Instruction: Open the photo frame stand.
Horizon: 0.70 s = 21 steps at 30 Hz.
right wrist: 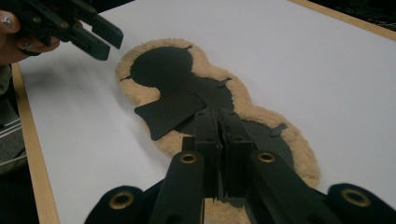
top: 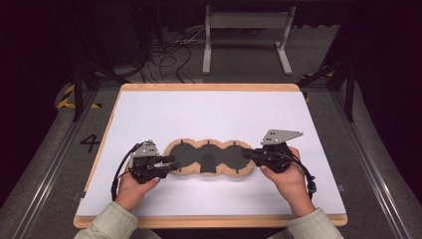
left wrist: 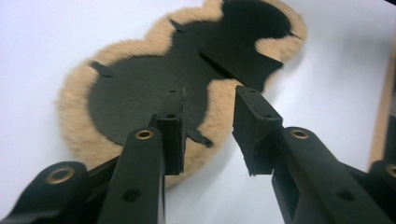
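A three-lobed fleece pad (top: 208, 157), black on its upper face with a tan woolly border, lies flat on the white table (top: 209, 112), in the lower centre of the high view, its long axis running left to right. A black flap (top: 208, 162) sits on its middle lobe.

The left gripper (top: 171, 163), at the lower left of the high view, points at the pad's left end. In the left gripper view its jaws stand partly open with nothing between them; the pad (left wrist: 154, 88) lies beyond them, filling the upper centre of the frame.

The right gripper (top: 247, 154), at the lower right of the high view, meets the pad's right end. In the right gripper view its jaws are pressed together at bottom centre over that end of the pad (right wrist: 187, 88); whether the edge is pinched between the pads cannot be told. The left gripper (right wrist: 105, 37) appears at the upper left of that view.
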Available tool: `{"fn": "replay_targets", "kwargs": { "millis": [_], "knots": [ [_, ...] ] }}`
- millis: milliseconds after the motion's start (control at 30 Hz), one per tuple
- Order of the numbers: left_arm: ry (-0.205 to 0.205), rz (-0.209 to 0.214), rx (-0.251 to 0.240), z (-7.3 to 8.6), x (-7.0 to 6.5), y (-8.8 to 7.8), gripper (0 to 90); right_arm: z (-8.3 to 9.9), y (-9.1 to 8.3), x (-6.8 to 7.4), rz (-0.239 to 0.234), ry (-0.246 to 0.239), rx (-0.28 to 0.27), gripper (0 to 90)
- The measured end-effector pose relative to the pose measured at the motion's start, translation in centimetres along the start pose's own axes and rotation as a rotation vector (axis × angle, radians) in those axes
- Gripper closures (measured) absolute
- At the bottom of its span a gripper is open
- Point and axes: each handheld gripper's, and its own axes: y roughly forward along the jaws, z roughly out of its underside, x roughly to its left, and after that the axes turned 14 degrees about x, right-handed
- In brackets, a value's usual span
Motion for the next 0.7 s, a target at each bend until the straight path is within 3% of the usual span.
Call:
{"fn": "replay_targets", "kwargs": {
  "millis": [133, 300, 700],
  "knots": [
    [-0.022, -0.054, -0.022, 0.1, 0.2, -0.2, 63.4, -0.1, 0.5, 0.6, -0.016, -0.021, 0.014, 87.1],
    [-0.030, -0.096, -0.011, 0.2, 0.4, 0.0, 63.1, -0.3, 1.3, 1.4, -0.039, -0.051, 0.034, 86.7],
    [-0.059, -0.100, -0.018, 0.5, 0.9, -0.1, 61.6, -0.6, 3.5, 3.0, -0.088, -0.113, 0.096, 85.8]
  ]
}}
